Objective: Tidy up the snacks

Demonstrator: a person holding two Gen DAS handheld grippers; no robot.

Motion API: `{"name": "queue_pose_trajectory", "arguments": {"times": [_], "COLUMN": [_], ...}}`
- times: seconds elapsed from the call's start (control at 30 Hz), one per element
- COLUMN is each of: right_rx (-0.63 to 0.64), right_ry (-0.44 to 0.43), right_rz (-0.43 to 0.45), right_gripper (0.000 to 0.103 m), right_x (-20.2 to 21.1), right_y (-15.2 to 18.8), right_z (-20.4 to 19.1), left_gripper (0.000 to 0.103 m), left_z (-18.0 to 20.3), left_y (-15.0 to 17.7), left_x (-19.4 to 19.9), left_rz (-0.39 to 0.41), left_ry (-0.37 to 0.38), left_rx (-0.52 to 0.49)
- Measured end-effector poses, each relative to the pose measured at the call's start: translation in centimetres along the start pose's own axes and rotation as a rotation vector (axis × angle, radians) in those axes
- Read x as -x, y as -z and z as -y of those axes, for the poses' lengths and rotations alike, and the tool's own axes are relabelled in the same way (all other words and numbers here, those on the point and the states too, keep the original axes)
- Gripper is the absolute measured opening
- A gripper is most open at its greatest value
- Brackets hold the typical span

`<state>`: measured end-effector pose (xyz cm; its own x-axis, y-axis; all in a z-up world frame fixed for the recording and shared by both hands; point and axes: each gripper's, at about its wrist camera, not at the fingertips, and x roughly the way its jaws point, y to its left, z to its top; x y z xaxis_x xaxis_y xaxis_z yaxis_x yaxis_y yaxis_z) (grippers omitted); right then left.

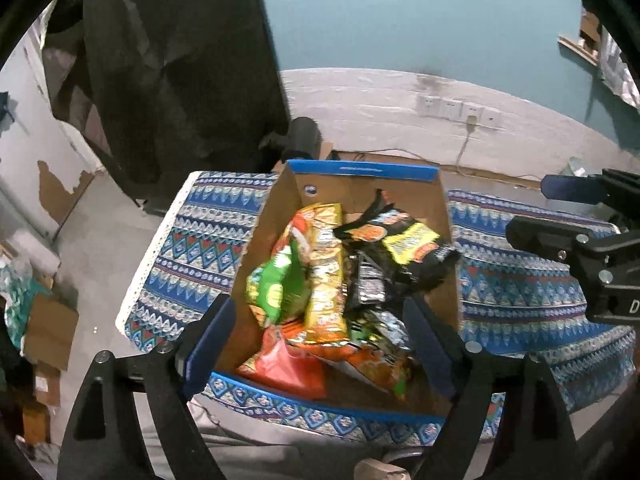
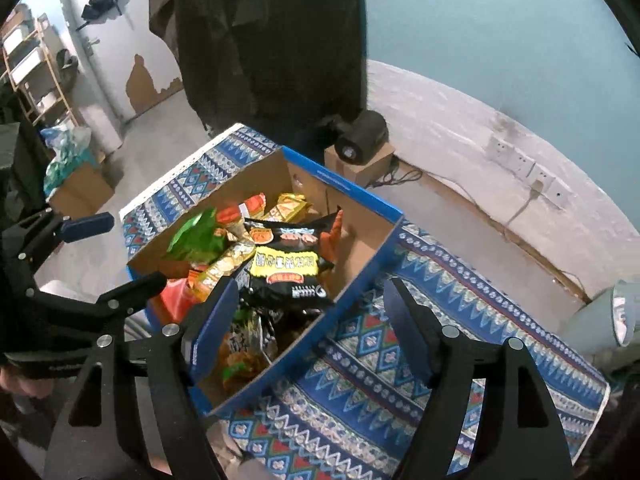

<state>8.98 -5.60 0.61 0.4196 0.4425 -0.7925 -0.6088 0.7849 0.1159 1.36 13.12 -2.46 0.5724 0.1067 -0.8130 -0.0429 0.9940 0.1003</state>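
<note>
A cardboard box with a blue rim stands on a blue patterned cloth. It holds several snack bags: a green one, a yellow one, a black and yellow one and an orange one. My left gripper is open and empty above the box's near side. My right gripper is open and empty over the box's right wall. The right gripper shows at the right of the left wrist view, and the left gripper at the left of the right wrist view.
A dark coat hangs behind the table. A black cylinder sits on a small carton by the wall with sockets. Cartons stand on the floor at the left. A lamp stands at the right.
</note>
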Motion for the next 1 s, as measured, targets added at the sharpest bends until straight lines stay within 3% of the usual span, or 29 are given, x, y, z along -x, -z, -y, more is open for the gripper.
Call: {"name": "queue_pose_trajectory", "arguments": {"times": [0.23, 0.47, 0.6, 1.0], "right_rx": [0.005, -0.002, -0.010, -0.031], "right_ry": [0.024, 0.029, 0.028, 0.037], "right_rz": [0.029, 0.042, 0.048, 0.064], "right_gripper": [0.079, 0.080, 0.080, 0.080], "right_x": [2.7, 4.7, 5.7, 6.6], "right_y": [1.7, 3.6, 4.5, 5.3], "right_z": [0.5, 1.4, 1.7, 2.5], "left_gripper": [0.087, 0.089, 0.089, 0.094], "left_z": [1.8, 2.3, 3.2, 4.8], "left_y": [0.2, 1.3, 1.4, 0.8], "left_x": [2.2, 3.7, 4.5, 5.8], "left_rz": [0.034, 0.044, 0.086, 0.128], "left_ry": [0.013, 0.026, -0.018, 0.008], "left_rx": [-0.042, -0.017, -0.046, -0.056]}}
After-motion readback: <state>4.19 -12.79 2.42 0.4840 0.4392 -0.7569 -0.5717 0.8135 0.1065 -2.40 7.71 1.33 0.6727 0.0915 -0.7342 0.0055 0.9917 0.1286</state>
